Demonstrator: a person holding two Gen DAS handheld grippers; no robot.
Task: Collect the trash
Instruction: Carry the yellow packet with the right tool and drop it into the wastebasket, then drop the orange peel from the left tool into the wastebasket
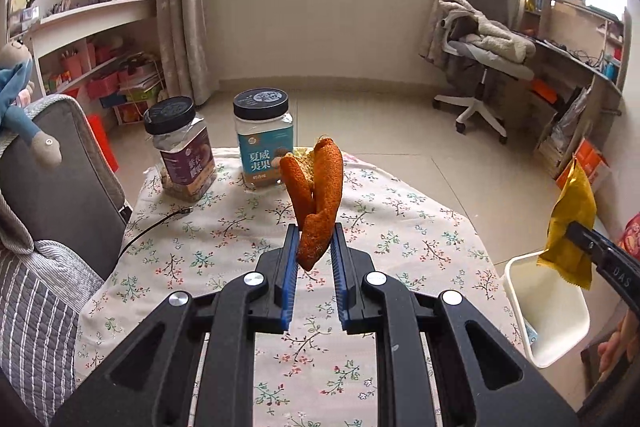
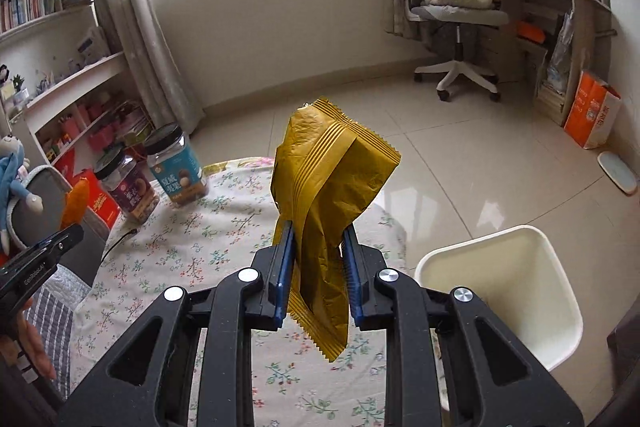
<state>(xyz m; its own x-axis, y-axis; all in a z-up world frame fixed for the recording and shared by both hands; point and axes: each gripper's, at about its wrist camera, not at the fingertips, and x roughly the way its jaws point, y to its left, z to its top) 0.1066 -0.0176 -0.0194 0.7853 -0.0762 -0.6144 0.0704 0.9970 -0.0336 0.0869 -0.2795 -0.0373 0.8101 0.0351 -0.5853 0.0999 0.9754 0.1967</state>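
Observation:
My left gripper (image 1: 315, 233) is shut on a curled orange peel (image 1: 318, 199), held up above the floral tablecloth (image 1: 224, 247). A crumpled gold snack wrapper (image 2: 324, 195) is pinched in my right gripper (image 2: 318, 231), raised over the table's right side. In the left wrist view that wrapper (image 1: 570, 227) hangs just above the white bin (image 1: 552, 311). The same white bin (image 2: 508, 287) stands on the floor beside the table, to the right of my right gripper. The peel (image 2: 76, 201) shows at the left edge of the right wrist view.
Two black-lidded jars, one purple (image 1: 184, 151) and one teal (image 1: 264, 139), stand at the table's far side. A black cable (image 1: 156, 227) trails off the left edge. A grey sofa with a plush toy (image 1: 24, 99) is on the left. A swivel chair (image 2: 452, 15) stands across the tiled floor.

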